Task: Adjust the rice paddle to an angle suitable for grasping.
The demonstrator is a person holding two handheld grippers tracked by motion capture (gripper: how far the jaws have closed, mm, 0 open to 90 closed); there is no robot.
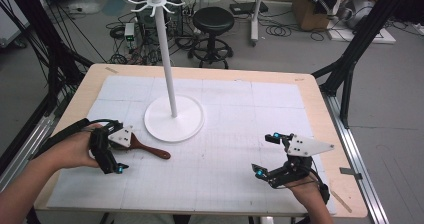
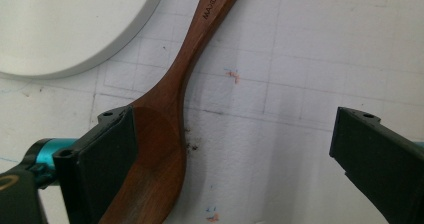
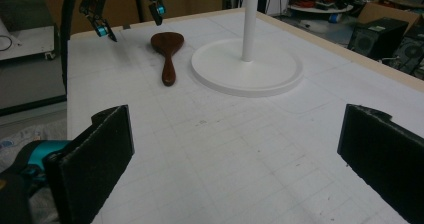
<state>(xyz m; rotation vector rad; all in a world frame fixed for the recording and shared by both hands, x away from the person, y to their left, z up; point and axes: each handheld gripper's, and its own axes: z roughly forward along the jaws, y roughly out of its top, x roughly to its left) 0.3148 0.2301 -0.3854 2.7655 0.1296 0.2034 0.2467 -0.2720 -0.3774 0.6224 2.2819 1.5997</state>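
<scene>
A dark wooden spoon (image 1: 151,151) lies flat on the white grid mat, its bowl toward the left and its handle pointing right. My left gripper (image 1: 121,151) stands open over the bowl end. In the left gripper view the spoon (image 2: 165,144) runs up beside the left jaw, with wide bare mat between it and the right jaw, and the left gripper (image 2: 232,154) holds nothing. My right gripper (image 1: 266,154) hangs open near the front right of the mat. In the right gripper view, the right gripper (image 3: 235,154) faces the spoon (image 3: 167,51) far off.
A white stand with a round base (image 1: 192,126), a tall pole (image 1: 166,59) and hooks at its top rises at mid table, just right of the spoon. Its base (image 2: 65,24) lies close to the spoon's handle. The left gripper (image 3: 127,9) appears beyond the spoon.
</scene>
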